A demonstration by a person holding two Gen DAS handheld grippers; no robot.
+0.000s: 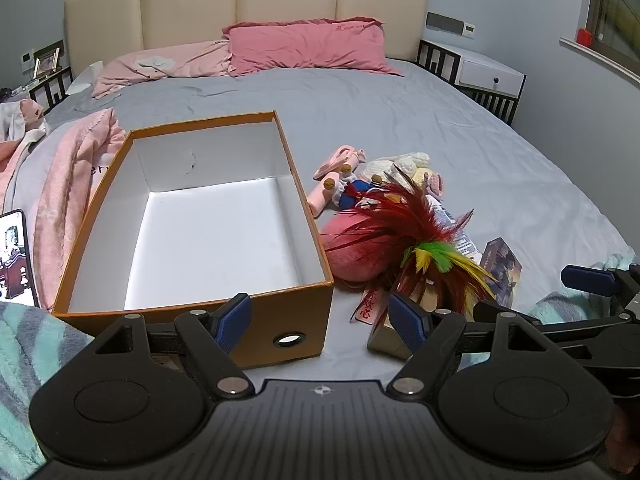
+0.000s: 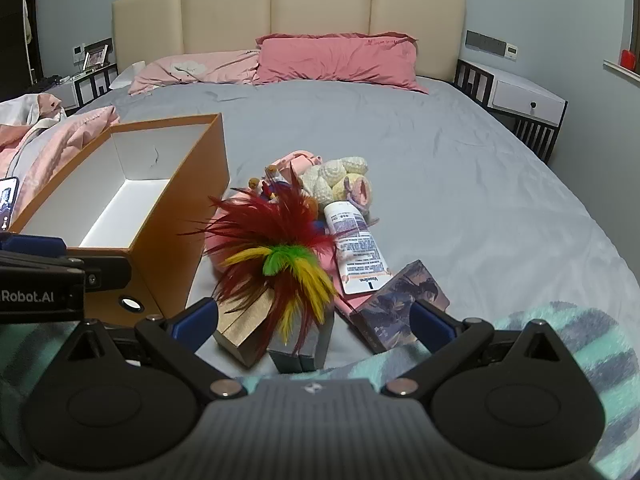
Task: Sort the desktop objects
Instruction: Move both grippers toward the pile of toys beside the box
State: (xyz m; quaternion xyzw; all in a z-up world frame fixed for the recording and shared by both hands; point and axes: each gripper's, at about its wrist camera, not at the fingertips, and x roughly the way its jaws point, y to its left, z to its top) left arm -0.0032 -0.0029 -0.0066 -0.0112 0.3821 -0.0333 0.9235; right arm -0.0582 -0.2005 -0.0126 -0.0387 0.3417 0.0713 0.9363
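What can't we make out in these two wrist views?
- Round pink plush: mostly hidden by the red, yellow and green feather toy in both views.
- White printed tube: text too small to read; mostly covered by feathers in the left view.
- Phone: cut off by the left edge.
- Orange cardboard box: floor partly hidden by its wall, right view.

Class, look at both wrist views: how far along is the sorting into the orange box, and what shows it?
Done: nothing yet; the orange box is empty.
In hand: nothing. The left tool and right tool are both open, held over the bed.
Left: the whole pile beside the box, including the feather toy, white tube, crocheted toy and purple box.
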